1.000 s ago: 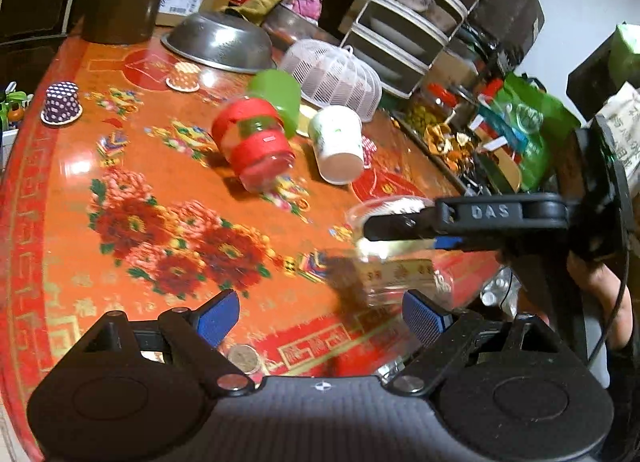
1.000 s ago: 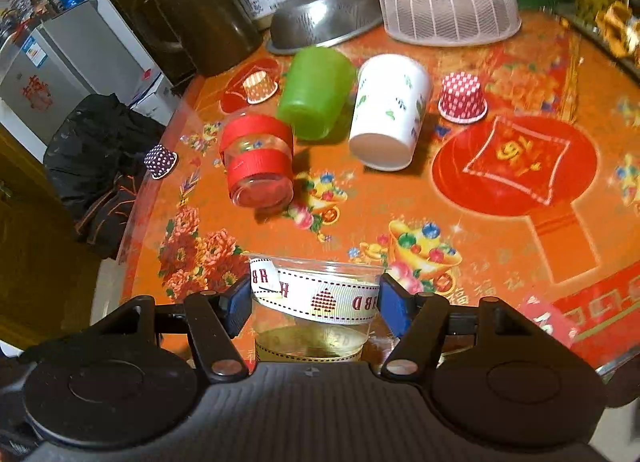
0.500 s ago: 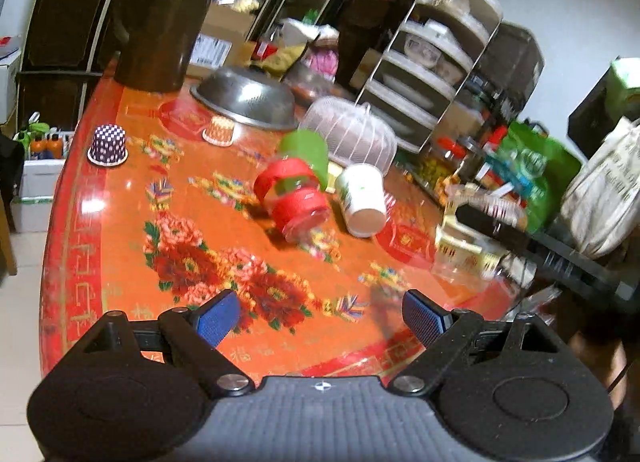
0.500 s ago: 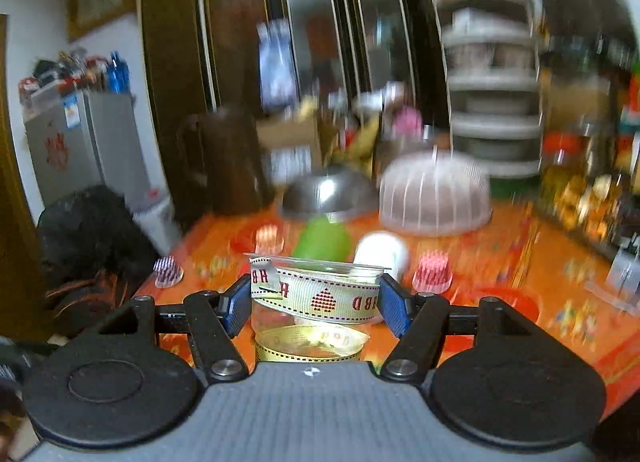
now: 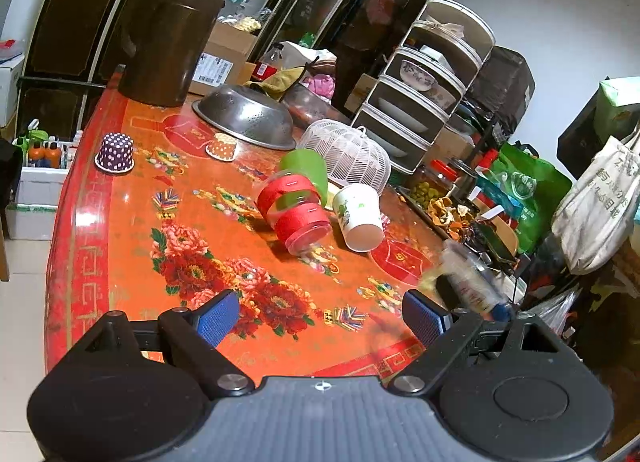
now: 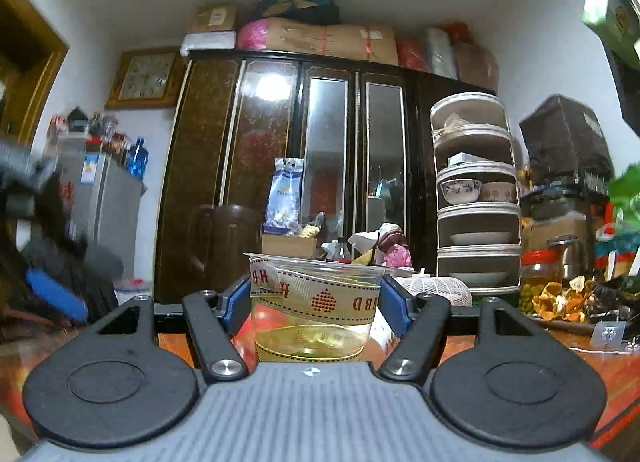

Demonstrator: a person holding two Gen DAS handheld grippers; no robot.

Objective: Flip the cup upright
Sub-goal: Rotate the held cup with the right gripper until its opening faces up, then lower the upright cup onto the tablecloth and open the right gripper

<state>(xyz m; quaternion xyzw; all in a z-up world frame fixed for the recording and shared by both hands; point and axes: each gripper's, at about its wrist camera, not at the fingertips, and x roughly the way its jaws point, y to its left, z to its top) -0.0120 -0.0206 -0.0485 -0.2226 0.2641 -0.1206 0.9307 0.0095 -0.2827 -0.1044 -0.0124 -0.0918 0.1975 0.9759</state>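
Observation:
My right gripper [image 6: 316, 302] is shut on a clear plastic cup [image 6: 316, 314] with a cream ribbon band. The cup stands upright between the blue pads, mouth up, close above the table. It shows blurred in the left wrist view [image 5: 468, 278] near the table's right edge. My left gripper [image 5: 320, 314] is open and empty over the front of the red floral table [image 5: 132, 230]. A red-banded clear cup [image 5: 296, 214], a green cup [image 5: 306, 170] and a white paper cup [image 5: 358, 216] lie on their sides mid-table.
A steel colander [image 5: 244, 116], a white mesh food cover [image 5: 348, 154] and a dark jug [image 5: 168, 42] stand at the back. Small paper cupcake cups [image 5: 116, 152] sit upside down on the left. A tiered dish rack [image 5: 424, 78] and bags crowd the right side.
My right gripper has tilted from looking down at the table to level, turning the cup with it. The left gripper has drawn back and up.

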